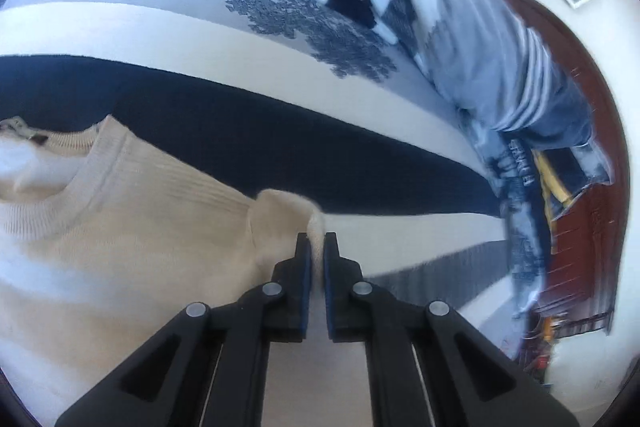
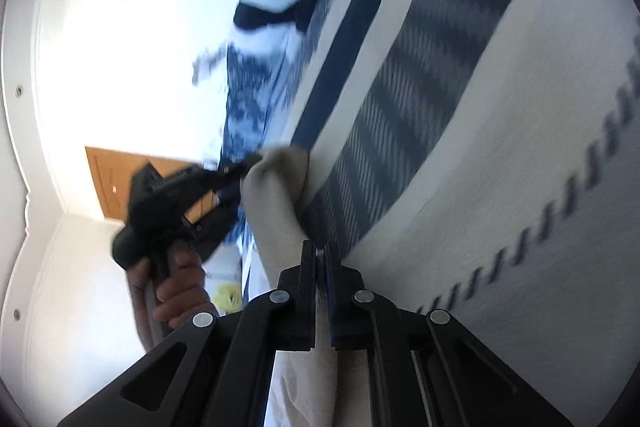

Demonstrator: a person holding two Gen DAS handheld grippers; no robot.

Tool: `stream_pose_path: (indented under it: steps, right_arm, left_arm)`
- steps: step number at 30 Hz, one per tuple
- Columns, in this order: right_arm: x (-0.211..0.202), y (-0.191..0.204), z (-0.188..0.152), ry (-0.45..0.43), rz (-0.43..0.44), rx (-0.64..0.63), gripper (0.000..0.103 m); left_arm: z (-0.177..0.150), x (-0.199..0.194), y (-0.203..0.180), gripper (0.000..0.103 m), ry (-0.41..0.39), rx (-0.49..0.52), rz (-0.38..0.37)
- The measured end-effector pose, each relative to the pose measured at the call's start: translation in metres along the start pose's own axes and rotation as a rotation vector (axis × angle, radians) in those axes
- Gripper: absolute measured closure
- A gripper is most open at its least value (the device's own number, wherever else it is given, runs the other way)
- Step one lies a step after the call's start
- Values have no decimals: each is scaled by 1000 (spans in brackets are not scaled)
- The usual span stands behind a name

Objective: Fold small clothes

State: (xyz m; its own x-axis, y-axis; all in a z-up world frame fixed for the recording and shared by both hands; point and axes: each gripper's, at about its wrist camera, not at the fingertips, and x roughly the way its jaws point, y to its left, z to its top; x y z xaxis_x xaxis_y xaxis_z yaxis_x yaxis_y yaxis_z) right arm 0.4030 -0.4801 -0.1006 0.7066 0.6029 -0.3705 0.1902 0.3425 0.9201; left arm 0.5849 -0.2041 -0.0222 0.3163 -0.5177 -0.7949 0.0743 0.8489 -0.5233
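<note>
A cream knit sweater (image 1: 132, 227) with a ribbed round neck lies on the striped bedspread (image 1: 280, 131). My left gripper (image 1: 317, 247) is shut on a bunched fold of the sweater's right edge, lifted a little. In the right wrist view my right gripper (image 2: 319, 255) is shut on another part of the cream sweater (image 2: 276, 195), which hangs between the two grippers. The left gripper (image 2: 244, 167) shows there too, held in a hand, clamped on the far end of the cloth.
Patterned blue and white pillows (image 1: 500, 67) and folded bedding are piled at the head of the bed. A dark wooden headboard (image 1: 576, 227) stands to the right. A wooden door (image 2: 108, 179) and white walls lie beyond the bed.
</note>
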Motion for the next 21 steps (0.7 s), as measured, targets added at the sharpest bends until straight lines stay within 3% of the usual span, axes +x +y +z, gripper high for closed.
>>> stream_pose_path:
  steps: [1, 3, 5, 7, 11, 12, 13, 14, 17, 19, 20, 21]
  right_arm:
    - [1, -3, 0, 8, -11, 1, 99]
    - [10, -15, -4, 37, -77, 25, 99]
    - [16, -22, -7, 53, -103, 30, 99]
    - [15, -22, -7, 55, -84, 39, 99]
    - [18, -21, -10, 80, -67, 37, 96]
    - [23, -19, -9, 83, -77, 41, 96]
    - [24, -20, -10, 86, -81, 40, 96]
    - [24, -20, -10, 87, -84, 34, 97]
    - [19, -14, -8, 69, -89, 10, 98]
    - [13, -8, -6, 38, -103, -10, 98]
    - [13, -6, -6, 37, -120, -29, 98]
    - [16, -6, -6, 52, -146, -40, 98]
  left_arm:
    - [1, 11, 6, 98, 30, -14, 47]
    - [2, 20, 16, 98, 58, -64, 35]
    - [4, 16, 7, 95, 48, -35, 25]
    - [7, 13, -5, 73, 23, 1, 21]
    - [11, 26, -22, 68, 27, 49, 83]
    - [11, 33, -24, 74, 50, 71, 120]
    - [11, 42, -27, 92, 77, 93, 172]
    - [11, 51, -29, 99, 102, 111, 206]
    - [17, 42, -36, 99, 20, 121, 137]
    - [21, 40, -32, 100, -45, 118, 173]
    - [23, 44, -26, 100, -26, 93, 212]
    - [24, 45, -22, 100, 7, 68, 193]
